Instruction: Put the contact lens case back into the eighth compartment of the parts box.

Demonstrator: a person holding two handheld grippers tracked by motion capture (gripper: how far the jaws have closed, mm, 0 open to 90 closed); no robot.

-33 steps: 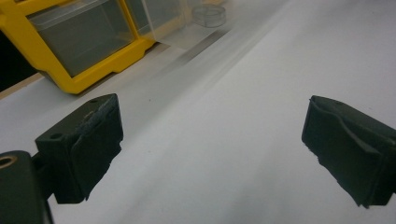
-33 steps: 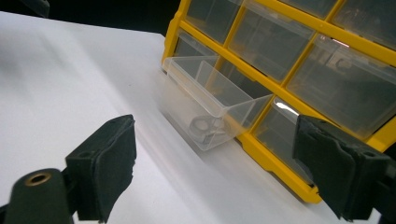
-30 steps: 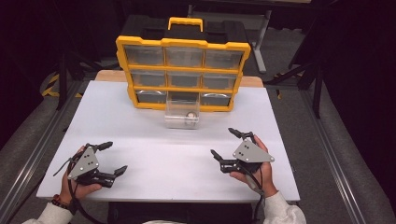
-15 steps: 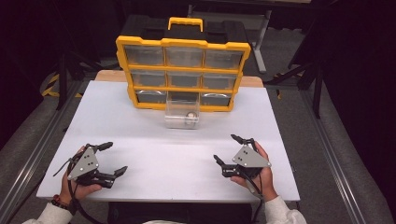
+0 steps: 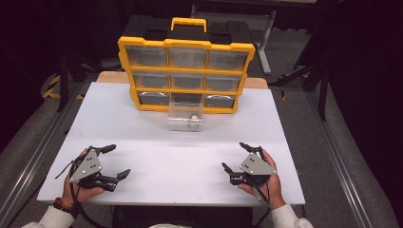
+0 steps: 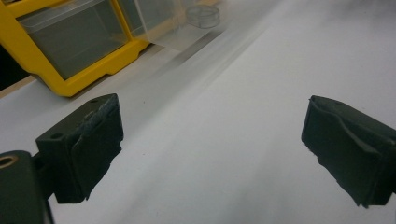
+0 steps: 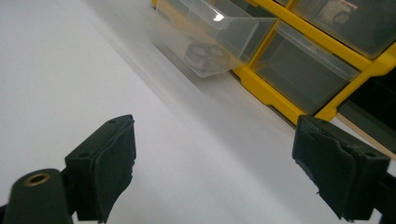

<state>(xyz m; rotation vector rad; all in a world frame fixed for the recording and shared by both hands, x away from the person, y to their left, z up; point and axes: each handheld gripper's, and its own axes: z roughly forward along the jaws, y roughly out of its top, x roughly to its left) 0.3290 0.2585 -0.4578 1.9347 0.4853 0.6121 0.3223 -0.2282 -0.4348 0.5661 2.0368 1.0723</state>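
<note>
A yellow organizer with several clear drawers stands at the back of the white table. One clear drawer is out of it and sits on the table in front, with a small round object inside; the drawer and its round object are also in the right gripper view. My left gripper rests open near the front left of the table, nothing between its jaws. My right gripper is open near the front right, also holding nothing. Both are far from the drawer.
A black case with a yellow handle sits behind the organizer. Metal rails run along both sides of the table. A wooden board edge shows behind the table. The organizer corner appears in the left gripper view.
My right gripper has drawn back toward the front edge of the table. The left gripper has barely moved. Both stay open.
</note>
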